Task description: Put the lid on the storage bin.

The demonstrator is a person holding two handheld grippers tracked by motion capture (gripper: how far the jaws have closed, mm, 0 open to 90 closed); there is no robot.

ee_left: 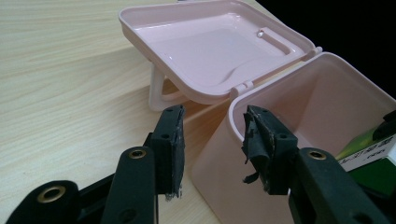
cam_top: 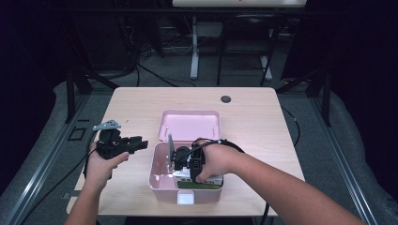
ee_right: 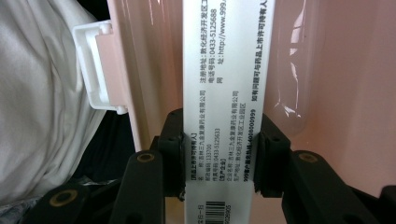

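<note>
On the table (cam_top: pixel 141 101), near its front edge, we see a pink box (cam_top: pixel 159 185) standing open, its lid (cam_top: pixel 189 124) swung back on the hinges and lying flat behind it toward the far edge. Our right gripper (cam_top: pixel 185 161) reaches down inside the box, and its jaws are clamped on the narrow sides of a white carton (ee_right: pixel 222 93) printed with black text and a barcode. In the right gripper view the carton runs up between the pads, with the pink inner walls close on both sides and the white latch (ee_right: pixel 95 70) of the box at the left. From above, a green pack (cam_top: pixel 199 185) lies in the box along its front wall, just beside the gripper; the hand and gripper hide most of the carton there.

Our left gripper (cam_top: pixel 136 145) hovers over the table just left of the box, pointing at its left wall. Its jaws stand apart and hold nothing. In the left gripper view the rim of the box (ee_left: pixel 280 107) lies just beyond the right pad (ee_left: pixel 259 147), whose black lining is torn and curling. A white handle (ee_left: pixel 159 93) hangs under the lid. A dark round cap (cam_top: pixel 225 99) sits in the table near the far edge, well apart from everything else.
</note>
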